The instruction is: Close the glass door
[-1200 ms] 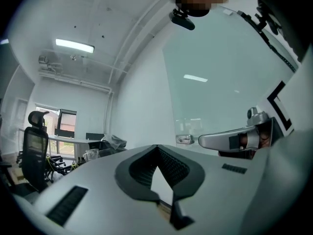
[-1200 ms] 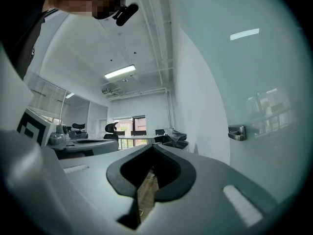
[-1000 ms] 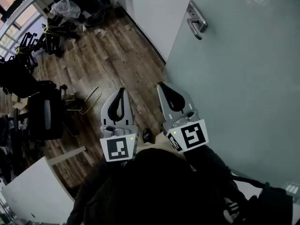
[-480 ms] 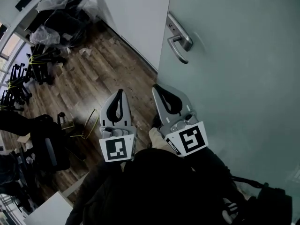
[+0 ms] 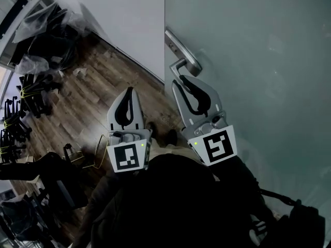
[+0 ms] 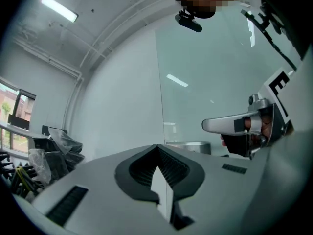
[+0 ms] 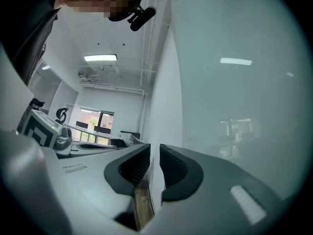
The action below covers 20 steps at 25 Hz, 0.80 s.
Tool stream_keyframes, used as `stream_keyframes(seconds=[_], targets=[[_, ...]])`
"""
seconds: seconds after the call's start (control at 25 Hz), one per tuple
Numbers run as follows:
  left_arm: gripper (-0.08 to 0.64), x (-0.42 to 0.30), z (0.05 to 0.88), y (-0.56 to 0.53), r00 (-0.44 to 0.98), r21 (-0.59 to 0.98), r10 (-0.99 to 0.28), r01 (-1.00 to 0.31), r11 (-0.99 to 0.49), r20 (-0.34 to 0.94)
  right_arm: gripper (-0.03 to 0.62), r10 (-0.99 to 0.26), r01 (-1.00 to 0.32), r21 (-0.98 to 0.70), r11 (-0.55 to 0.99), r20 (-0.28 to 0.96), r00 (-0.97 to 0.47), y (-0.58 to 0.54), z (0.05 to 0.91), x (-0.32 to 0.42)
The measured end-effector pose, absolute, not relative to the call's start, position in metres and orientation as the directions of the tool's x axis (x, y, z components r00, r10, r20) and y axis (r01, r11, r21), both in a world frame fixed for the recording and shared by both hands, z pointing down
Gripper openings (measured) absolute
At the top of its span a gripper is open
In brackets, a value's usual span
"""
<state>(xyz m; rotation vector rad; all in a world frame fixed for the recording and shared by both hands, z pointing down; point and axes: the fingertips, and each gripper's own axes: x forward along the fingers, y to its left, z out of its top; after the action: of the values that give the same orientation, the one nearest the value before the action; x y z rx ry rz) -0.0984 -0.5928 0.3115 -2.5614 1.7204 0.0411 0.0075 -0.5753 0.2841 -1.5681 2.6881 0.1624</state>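
The frosted glass door (image 5: 258,50) fills the right of the head view, its free edge running up beside a white wall (image 5: 129,19). Its silver lever handle (image 5: 182,62) sits near that edge. My right gripper (image 5: 179,78) is shut and empty, its tip just below the handle and close against the door face (image 7: 234,82). My left gripper (image 5: 129,90) is shut and empty too, hanging over the wood floor left of the door edge. The left gripper view shows the handle (image 6: 230,124) to the right of my left gripper (image 6: 157,147). The right gripper view has my right gripper (image 7: 155,146) pointing along the glass.
A dark wood floor (image 5: 103,97) lies to the left. Black office chairs (image 5: 20,102) and plastic-wrapped items (image 5: 46,35) crowd the far left and the corner. The person's dark shoe (image 5: 170,137) shows between the grippers.
The door edge and handle have come left and down in view, closer to the grippers. The right gripper's tip now sits right under the handle. Both grippers stayed shut.
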Motion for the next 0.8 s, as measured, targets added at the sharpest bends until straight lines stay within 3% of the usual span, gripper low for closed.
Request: stream_keyframes(seconds=[0.48, 0.8], targets=[[-0.003, -0.071, 0.315, -0.654, 0.509, 0.004, -0.860, -0.860, -0.510, -0.039, 0.075, -0.918, -0.890, 0.244, 0.385, 0.004, -0.396, -0.589, 0.294, 0.009], [-0.003, -0.069, 0.312, -0.648, 0.528, -0.022, -0.849, -0.849, -0.528, -0.022, 0.100, -0.903, -0.904, 0.125, 0.409, 0.196, -0.382, -0.613, 0.355, 0.019]])
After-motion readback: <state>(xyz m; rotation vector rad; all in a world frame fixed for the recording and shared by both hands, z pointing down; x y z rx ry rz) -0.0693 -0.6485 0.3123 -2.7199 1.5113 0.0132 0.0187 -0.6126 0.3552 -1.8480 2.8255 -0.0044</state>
